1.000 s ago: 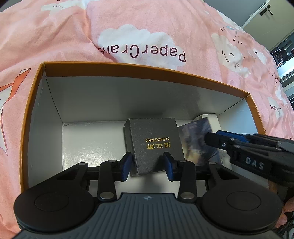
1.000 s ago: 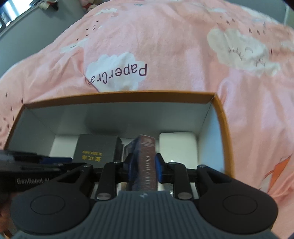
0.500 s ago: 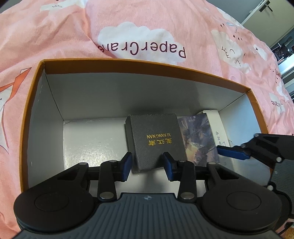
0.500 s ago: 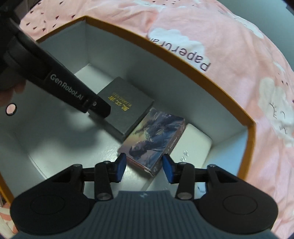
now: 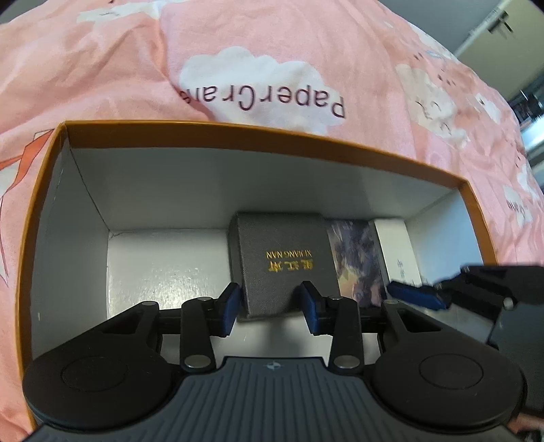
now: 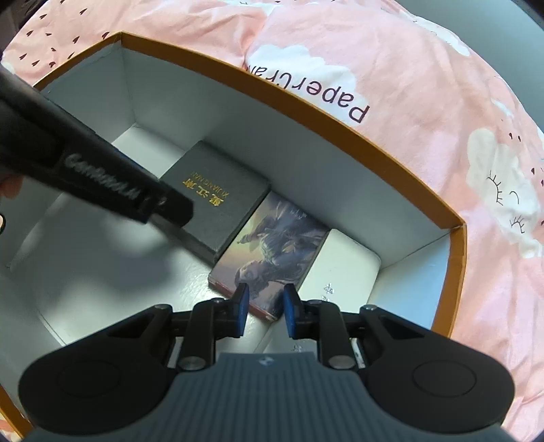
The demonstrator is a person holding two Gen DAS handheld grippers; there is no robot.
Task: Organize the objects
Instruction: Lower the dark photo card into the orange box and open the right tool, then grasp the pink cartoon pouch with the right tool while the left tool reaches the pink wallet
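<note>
An orange-rimmed cardboard box (image 5: pixel 238 131) (image 6: pixel 306 102) with white walls lies on a pink bedspread. Inside, side by side along the far wall, lie a dark grey box with gold lettering (image 5: pixel 282 258) (image 6: pixel 217 200), a flat illustrated box (image 5: pixel 357 258) (image 6: pixel 272 255) and a white box (image 5: pixel 397 251) (image 6: pixel 343 268). My left gripper (image 5: pixel 270 307) is open, its fingers astride the near end of the grey box. My right gripper (image 6: pixel 265 312) is open and empty just above the near end of the illustrated box; it also shows in the left wrist view (image 5: pixel 414 294).
The pink bedspread (image 5: pixel 272 68) with white clouds and "PaperCrane" print surrounds the box. The left part of the box floor (image 5: pixel 163 272) is bare white. Grey cabinets (image 5: pixel 493 30) stand at the far right.
My right gripper let go of the illustrated box, which now lies flat between the grey and white boxes, then lifted and pulled back. The grey box has shifted against the far wall.
</note>
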